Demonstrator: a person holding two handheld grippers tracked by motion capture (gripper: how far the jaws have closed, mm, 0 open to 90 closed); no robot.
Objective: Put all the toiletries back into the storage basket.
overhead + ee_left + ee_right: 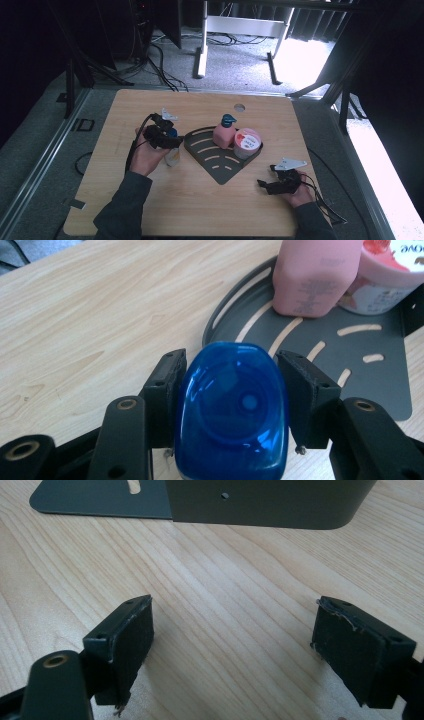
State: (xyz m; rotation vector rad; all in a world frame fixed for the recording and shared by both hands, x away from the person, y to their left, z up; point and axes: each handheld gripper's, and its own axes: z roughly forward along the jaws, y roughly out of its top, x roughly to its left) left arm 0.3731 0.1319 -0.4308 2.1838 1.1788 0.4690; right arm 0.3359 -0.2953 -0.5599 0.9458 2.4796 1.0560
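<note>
My left gripper (167,137) (231,371) is shut on the blue cap (232,415) of a pale bottle (173,157), which stands on the wood just left of a dark slotted corner tray (220,162) (372,385). Both pads touch the cap's sides. On the tray stand a pink bottle (223,136) (315,275) with a teal top and, beside it, a tub with a pink lid (247,141) (387,270). My right gripper (264,185) (232,645) rests low at the tray's front right, open, with only bare wood between its pads. The tray's wall (260,502) lies just ahead of it.
The wooden table (150,200) has a small round hole (239,107) near its far edge. Cables trail from both grippers over the table. Beyond the far edge are grey floor, table legs and loose cables.
</note>
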